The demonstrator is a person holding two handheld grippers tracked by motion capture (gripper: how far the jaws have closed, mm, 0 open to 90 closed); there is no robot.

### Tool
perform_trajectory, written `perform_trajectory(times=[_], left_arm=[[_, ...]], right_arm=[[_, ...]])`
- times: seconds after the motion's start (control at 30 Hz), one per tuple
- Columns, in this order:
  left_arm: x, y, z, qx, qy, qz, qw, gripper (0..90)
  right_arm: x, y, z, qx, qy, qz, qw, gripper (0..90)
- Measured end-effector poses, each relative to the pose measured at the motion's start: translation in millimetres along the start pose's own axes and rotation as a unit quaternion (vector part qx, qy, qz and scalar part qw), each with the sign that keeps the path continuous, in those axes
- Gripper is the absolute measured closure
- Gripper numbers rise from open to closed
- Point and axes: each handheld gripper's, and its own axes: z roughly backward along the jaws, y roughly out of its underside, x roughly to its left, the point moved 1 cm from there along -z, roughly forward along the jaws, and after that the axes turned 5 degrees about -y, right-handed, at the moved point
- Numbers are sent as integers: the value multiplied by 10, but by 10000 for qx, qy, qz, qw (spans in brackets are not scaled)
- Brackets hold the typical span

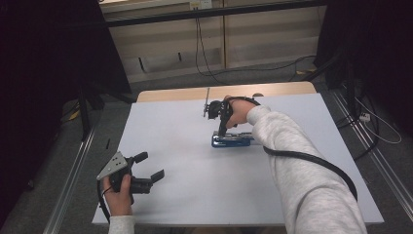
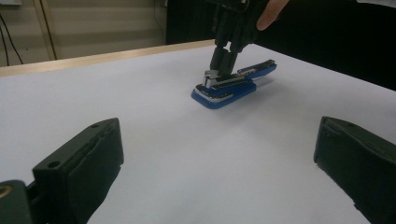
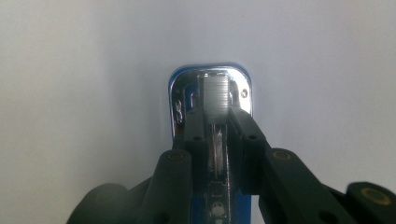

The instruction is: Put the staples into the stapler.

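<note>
Left tongs [image 2: 219, 163] standing wide apart, gripping nothing, over white worktop [image 2: 154, 107]. Farther off, right tongs [image 2: 223, 63] pinching metal top of blue stapler [image 2: 231, 88] lying flat.

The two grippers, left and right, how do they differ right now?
The left gripper has its jaws spread wide with nothing between them; the right gripper has its jaws drawn in on the blue stapler, gripping its metal top. The left gripper lies low near the table's near left corner, pointing across it; the right gripper points down at the middle. Both are black, two-jawed and hand-held.
</note>
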Motion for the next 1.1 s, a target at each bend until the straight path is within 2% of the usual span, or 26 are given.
perform_trajectory(times=[1.1], left_arm=[[-2,0,-13,17,9,7,10000,15]], right_arm=[[6,-5,-48,66,-16,16,10000,779]])
